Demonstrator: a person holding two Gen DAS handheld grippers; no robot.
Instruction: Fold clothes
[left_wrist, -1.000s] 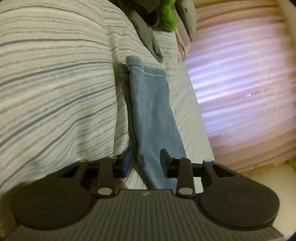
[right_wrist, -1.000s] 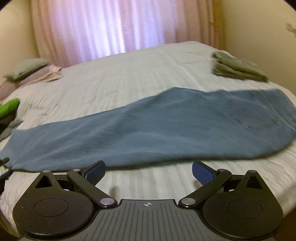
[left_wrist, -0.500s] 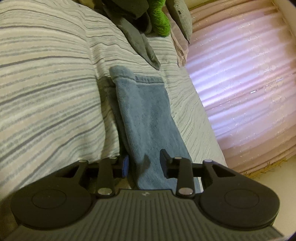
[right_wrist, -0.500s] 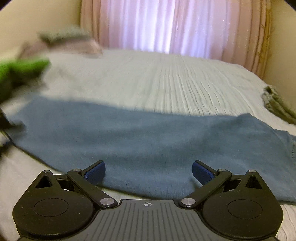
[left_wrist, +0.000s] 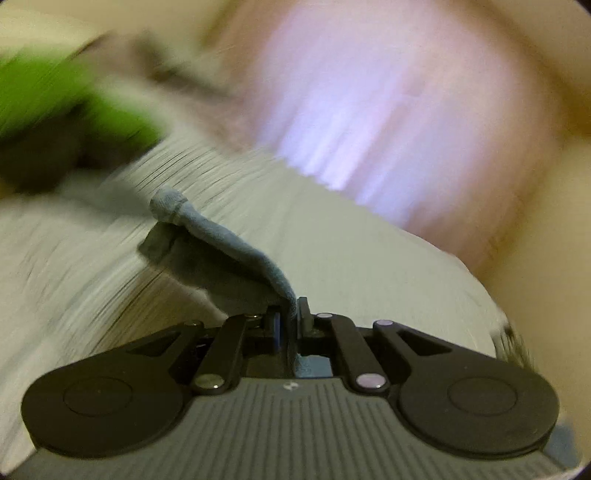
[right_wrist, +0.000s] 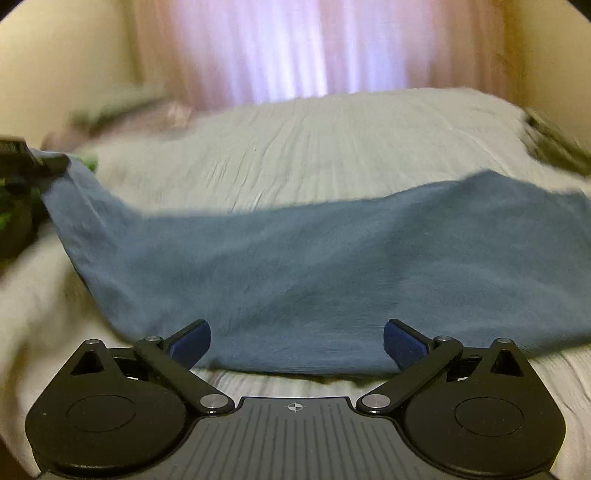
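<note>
A long blue garment (right_wrist: 332, 266) lies across the striped bed cover (right_wrist: 314, 140). My left gripper (left_wrist: 290, 314) has its jaws closing, and the pads pinch the garment's narrow end (left_wrist: 221, 240), which hangs raised off the bed. In the right wrist view that left gripper (right_wrist: 37, 162) shows at the far left, pulling the cloth's end up. My right gripper (right_wrist: 297, 339) stands open low over the garment's near edge, with the cloth lying between and below its fingers, untouched by the pads.
A bright green garment (left_wrist: 44, 96) and dark clothes lie beyond the lifted end. Folded olive clothes (right_wrist: 554, 144) sit at the bed's far right. A pink curtain (right_wrist: 280, 48) hangs behind the bed. The view is blurred by motion.
My left gripper closed on the garment's end, rolled and rose, lifting that end off the bed. My right gripper dropped closer to the garment's near edge, still open.
</note>
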